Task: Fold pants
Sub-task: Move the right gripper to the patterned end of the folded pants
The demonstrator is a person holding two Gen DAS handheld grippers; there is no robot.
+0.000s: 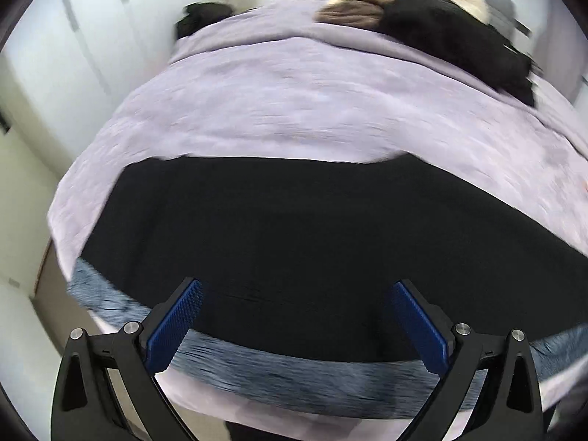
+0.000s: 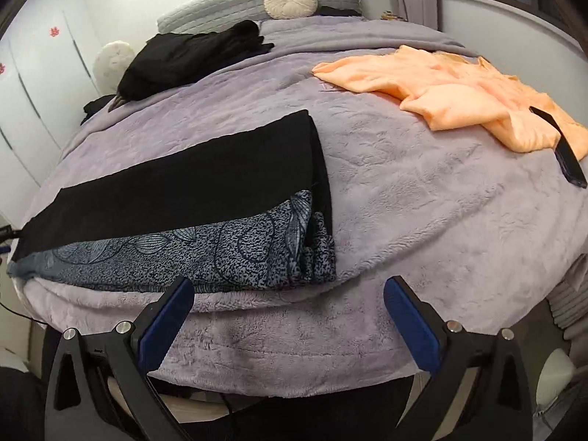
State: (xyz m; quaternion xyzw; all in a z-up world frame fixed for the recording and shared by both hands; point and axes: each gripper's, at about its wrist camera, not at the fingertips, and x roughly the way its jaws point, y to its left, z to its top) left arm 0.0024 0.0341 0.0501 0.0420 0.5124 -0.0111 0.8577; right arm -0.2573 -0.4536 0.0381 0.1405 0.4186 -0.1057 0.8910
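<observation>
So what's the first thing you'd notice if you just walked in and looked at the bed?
Probably the bright orange fleece cloth, crumpled at the far right of the fluffy lilac blanket. Next, the long black pants with a grey-blue leafy pattern, laid flat along the near left edge, just beyond the open right tool. A heap of black clothes sits at the far left, near a round cream cushion.
</observation>
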